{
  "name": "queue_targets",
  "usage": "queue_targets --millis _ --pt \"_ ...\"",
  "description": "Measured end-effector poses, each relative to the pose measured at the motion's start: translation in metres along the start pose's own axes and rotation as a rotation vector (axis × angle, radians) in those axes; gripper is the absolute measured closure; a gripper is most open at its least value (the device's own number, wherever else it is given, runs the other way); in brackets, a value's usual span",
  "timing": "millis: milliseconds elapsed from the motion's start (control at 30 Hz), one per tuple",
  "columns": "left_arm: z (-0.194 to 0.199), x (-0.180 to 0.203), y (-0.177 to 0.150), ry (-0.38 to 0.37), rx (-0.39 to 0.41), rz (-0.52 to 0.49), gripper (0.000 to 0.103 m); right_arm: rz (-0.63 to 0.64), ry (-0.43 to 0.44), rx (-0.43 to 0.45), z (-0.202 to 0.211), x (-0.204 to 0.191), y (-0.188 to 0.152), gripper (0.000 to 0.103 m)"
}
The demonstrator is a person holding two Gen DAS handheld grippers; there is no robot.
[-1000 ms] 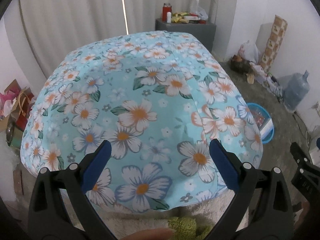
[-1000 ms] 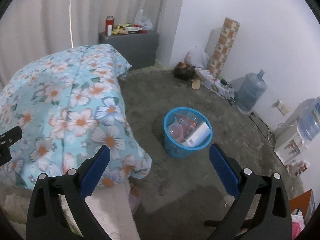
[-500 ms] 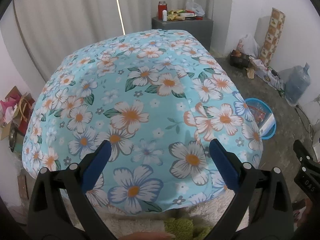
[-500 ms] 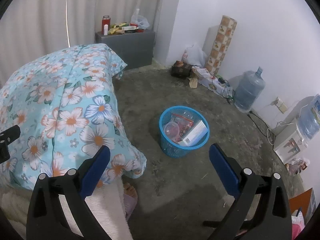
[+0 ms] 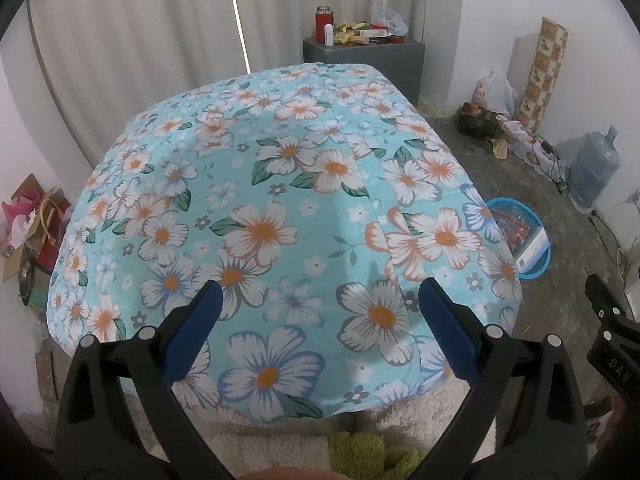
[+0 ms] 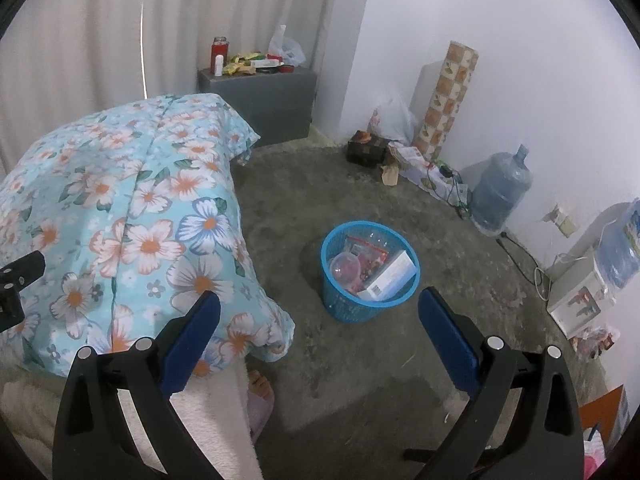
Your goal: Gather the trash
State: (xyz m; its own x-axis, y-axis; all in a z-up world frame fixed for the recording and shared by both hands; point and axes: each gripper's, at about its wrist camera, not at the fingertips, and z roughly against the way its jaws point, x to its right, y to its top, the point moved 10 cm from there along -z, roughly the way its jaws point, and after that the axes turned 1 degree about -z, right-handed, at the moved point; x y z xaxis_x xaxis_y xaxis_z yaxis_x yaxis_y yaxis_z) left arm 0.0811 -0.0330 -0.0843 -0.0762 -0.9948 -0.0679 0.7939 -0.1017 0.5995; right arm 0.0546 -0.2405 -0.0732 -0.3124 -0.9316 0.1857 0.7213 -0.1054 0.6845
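A blue plastic basket (image 6: 348, 306) stands on the grey floor beside the bed. It holds trash: a clear round container (image 6: 344, 266), a red wrapper (image 6: 370, 252) and a white box (image 6: 390, 274). The basket also shows in the left wrist view (image 5: 538, 268), past the bed's right edge. My right gripper (image 6: 319, 300) is open and empty, held above the floor near the basket. My left gripper (image 5: 319, 292) is open and empty above the bed with the blue floral cover (image 5: 280, 208). No trash lies on the cover.
A grey cabinet (image 6: 276, 92) with a red flask and packets stands at the back. A water jug (image 6: 500, 192), a patterned roll (image 6: 448, 96), bags and cables line the right wall. A white fluffy blanket (image 6: 208, 420) lies at the bed's foot. Boxes and bags (image 5: 28, 224) sit left of the bed.
Both grippers have risen and tilted a little, so the bed and the basket sit lower and further in view. Both stay open and empty.
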Motion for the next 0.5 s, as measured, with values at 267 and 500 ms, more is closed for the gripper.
queue_targets --millis 267,500 --pt "0.0009 -0.0023 -0.0013 0.003 0.0 0.003 0.009 0.005 0.005 0.005 0.0028 -0.0033 0.0014 0.007" --pt "-0.0002 -0.0066 -0.0029 0.007 -0.007 0.01 0.009 0.006 0.01 0.004 0.0031 -0.0056 0.0015 0.007"
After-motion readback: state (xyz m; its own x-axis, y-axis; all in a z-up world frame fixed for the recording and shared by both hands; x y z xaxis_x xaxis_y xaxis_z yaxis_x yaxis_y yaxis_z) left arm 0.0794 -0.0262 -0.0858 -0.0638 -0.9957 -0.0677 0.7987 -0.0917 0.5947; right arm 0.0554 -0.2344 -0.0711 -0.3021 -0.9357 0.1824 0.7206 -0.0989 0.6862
